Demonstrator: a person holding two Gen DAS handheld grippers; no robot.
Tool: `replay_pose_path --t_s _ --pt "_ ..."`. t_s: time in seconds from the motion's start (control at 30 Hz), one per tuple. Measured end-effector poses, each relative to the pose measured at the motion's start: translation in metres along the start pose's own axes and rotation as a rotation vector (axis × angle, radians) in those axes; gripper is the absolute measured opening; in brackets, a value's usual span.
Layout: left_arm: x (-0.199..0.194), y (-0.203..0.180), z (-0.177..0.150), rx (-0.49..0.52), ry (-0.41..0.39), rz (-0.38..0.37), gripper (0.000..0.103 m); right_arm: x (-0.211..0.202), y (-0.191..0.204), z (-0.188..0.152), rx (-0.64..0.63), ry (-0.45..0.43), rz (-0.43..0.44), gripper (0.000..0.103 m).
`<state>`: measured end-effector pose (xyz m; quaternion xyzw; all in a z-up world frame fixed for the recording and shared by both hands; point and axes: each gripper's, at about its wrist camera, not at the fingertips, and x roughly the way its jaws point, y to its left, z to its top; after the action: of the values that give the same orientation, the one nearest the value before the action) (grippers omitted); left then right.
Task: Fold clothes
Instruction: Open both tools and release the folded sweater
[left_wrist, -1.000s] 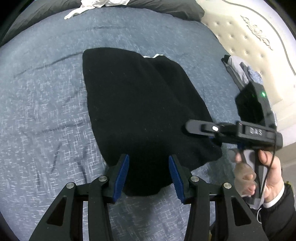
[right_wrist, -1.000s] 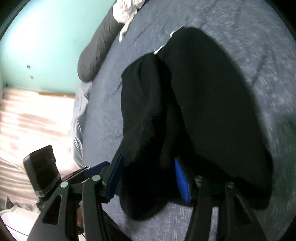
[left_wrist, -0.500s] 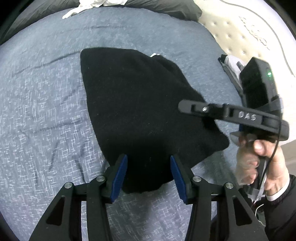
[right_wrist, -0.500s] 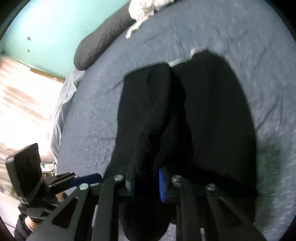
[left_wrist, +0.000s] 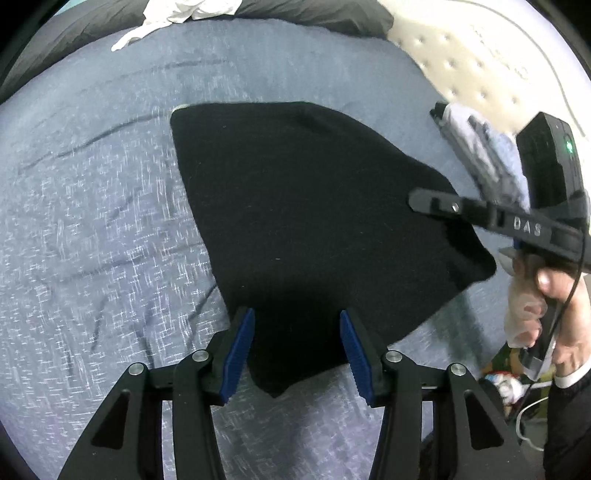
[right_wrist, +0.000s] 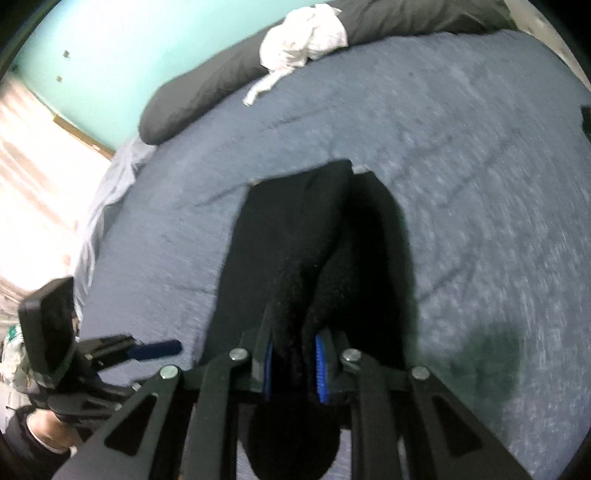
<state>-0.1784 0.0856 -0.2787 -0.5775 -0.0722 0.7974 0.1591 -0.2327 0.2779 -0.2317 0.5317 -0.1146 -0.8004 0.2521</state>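
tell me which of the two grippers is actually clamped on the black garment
The right gripper: its blue pads pinch a bunched fold of the black garment. The left gripper stands open, its pads apart over the cloth's near edge.

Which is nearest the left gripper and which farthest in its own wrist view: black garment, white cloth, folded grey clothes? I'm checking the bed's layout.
1. Black garment: its near corner lies between the left gripper's open fingers.
2. Folded grey clothes: right, by the headboard.
3. White cloth: top, against the dark pillow.
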Motion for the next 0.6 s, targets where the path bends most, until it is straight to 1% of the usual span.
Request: replay_pose_path --t_s 0.07,0.13,0.2,0.3,0.4,0.47,0.53,0.6 --pt "0.011 -0.001 -0.004 0.004 0.023 0.008 0.053 0.009 -0.01 -0.011 0.006 0.017 -0.019 0.016" --pt "0.019 -0.001 -0.006 0.0 0.041 0.01 0.053 0.026 -0.024 -0.025 0.043 0.053 -0.031 0.016" --pt "0.025 -0.001 -0.008 0.0 0.051 0.013 0.053 0.042 -0.037 -0.035 0.078 0.079 -0.025 0.016" --pt "0.025 -0.001 -0.008 0.006 0.051 0.016 0.053 0.053 -0.051 -0.042 0.119 0.067 0.012 0.017" --pt "0.019 0.0 -0.006 0.002 0.038 0.014 0.053 0.048 -0.05 -0.038 0.104 0.045 0.019 0.017" --pt "0.016 0.001 -0.003 0.002 0.032 0.018 0.053 0.042 -0.045 -0.033 0.073 0.033 0.001 0.017" --pt "0.018 0.002 -0.004 0.001 0.041 0.013 0.053 0.04 -0.042 -0.028 0.049 0.029 -0.017 0.017" --pt "0.023 0.002 -0.006 0.004 0.056 0.011 0.053 0.043 -0.044 -0.028 0.058 0.043 -0.027 0.017"
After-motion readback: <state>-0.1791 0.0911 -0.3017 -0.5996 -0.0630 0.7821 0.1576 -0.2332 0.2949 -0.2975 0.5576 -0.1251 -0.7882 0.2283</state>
